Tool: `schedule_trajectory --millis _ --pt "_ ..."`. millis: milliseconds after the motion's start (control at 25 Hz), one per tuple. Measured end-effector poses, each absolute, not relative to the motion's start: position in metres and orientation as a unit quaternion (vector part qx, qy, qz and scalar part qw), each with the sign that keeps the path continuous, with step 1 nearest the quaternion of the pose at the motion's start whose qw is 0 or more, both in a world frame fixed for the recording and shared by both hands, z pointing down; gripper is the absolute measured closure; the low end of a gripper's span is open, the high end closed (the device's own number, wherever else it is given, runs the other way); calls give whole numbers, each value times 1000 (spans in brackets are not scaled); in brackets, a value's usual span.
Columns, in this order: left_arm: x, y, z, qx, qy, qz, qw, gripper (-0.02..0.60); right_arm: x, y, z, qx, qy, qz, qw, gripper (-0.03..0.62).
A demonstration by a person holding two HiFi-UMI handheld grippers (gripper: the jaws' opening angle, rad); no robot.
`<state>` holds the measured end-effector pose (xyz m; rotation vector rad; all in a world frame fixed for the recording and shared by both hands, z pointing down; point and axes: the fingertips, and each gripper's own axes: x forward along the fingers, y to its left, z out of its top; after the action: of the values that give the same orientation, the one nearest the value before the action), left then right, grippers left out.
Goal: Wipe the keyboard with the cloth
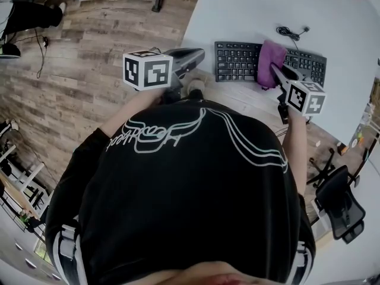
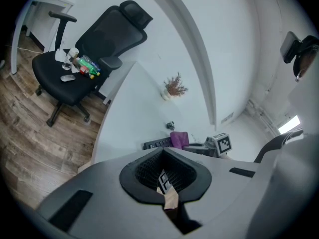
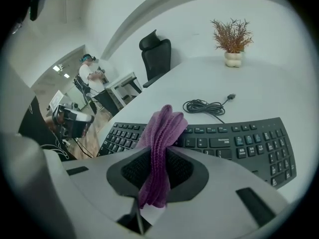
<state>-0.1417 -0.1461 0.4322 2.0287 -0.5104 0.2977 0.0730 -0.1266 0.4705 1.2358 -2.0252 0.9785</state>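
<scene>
**Head view and both claw views: cloth gripped over the keyboard**

Head view shows the white bench [image 1: 249, 5] running across the top, with wood floor [image 1: 89, 52] to its left. The black keyboard [image 1: 237, 61] lies near the bench's front edge. A purple cloth [image 1: 270, 55] sits over the keyboard's middle keys.

The right claw [image 1: 276, 73] is clamped on that cloth. In the right claw view the folded cloth [image 3: 160, 133] is pinched between the jaws, and its free end reaches the keyboard [image 3: 239, 143].

The left claw [image 1: 193, 57] hovers just left of the keyboard, apart from it. In the left claw view its jaws [image 2: 167, 183] meet with nothing between them.

A coiled black cable [image 3: 204, 106] lies behind the keyboard. A small potted plant [image 3: 232, 39] stands farther back.
</scene>
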Motion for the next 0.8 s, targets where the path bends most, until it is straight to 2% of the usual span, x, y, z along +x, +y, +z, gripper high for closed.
schedule_trajectory --millis 280,520,800 --pt "-141 -140 432 836 -212 124 491 581 99 -123 471 485 -743 365 282 533" --pt "-147 -139 431 839 -220 124 482 581 93 -127 474 489 -749 360 265 533" --pt "-142 -124 403 851 -237 111 455 581 77 -116 424 479 -799 318 173 533"
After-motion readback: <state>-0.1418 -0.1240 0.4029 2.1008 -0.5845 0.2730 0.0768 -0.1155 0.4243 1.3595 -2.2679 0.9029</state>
